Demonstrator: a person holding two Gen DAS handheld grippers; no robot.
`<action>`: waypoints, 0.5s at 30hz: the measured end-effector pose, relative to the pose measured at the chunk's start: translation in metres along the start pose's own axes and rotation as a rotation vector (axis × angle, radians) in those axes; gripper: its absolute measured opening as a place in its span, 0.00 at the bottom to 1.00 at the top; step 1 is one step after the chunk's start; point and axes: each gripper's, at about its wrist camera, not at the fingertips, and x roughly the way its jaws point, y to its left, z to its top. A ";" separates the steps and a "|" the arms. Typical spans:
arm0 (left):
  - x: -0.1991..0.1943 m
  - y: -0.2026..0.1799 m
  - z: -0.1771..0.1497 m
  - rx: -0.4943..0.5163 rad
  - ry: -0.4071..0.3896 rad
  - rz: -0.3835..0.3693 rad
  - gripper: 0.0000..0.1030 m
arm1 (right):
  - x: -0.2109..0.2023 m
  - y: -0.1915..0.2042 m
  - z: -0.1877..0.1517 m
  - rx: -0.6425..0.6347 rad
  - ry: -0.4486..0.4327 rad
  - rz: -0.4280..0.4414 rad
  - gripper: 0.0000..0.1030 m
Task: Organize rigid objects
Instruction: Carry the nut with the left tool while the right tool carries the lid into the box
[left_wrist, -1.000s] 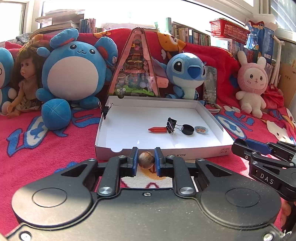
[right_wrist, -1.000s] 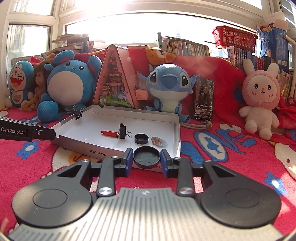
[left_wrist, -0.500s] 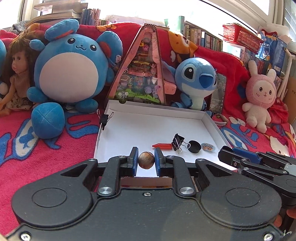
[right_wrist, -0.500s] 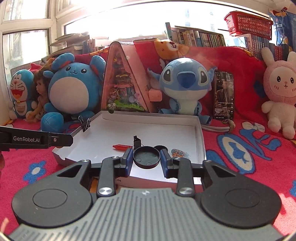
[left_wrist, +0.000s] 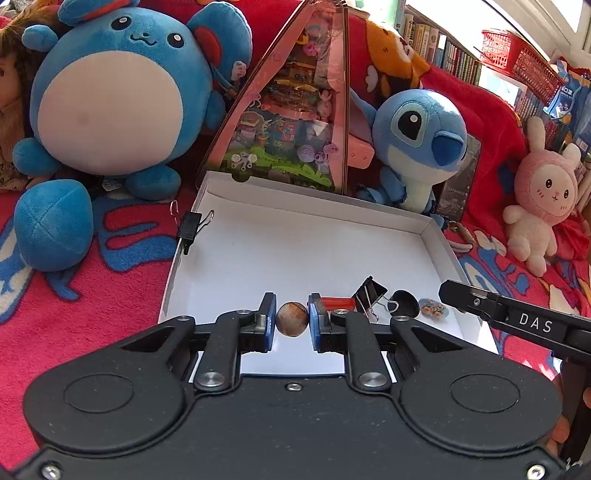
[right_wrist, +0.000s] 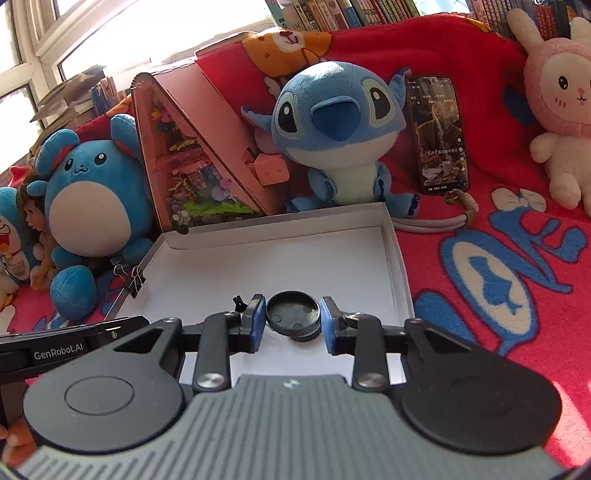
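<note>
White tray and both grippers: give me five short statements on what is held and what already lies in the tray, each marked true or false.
1. The left gripper is shut on a small brown ball. True.
2. The right gripper is empty. False: it is shut on a round black cap.
3. A binder clip is clipped on the white tray's left wall. True.
4. The tray holds nothing yet. False: a red piece, a second binder clip, a small black cap and a small patterned piece lie in it.
5. The phone lies flat inside the tray. False: it leans upright against the red blanket behind the tray.
</note>
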 end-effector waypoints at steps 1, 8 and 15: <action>0.005 0.000 0.001 -0.002 0.007 0.002 0.17 | 0.005 -0.002 0.001 0.018 0.010 -0.002 0.36; 0.029 -0.001 0.006 -0.013 0.032 0.037 0.17 | 0.028 -0.006 0.001 0.040 0.055 -0.020 0.36; 0.041 0.001 0.007 -0.029 0.050 0.046 0.17 | 0.044 0.000 0.001 0.000 0.076 -0.040 0.36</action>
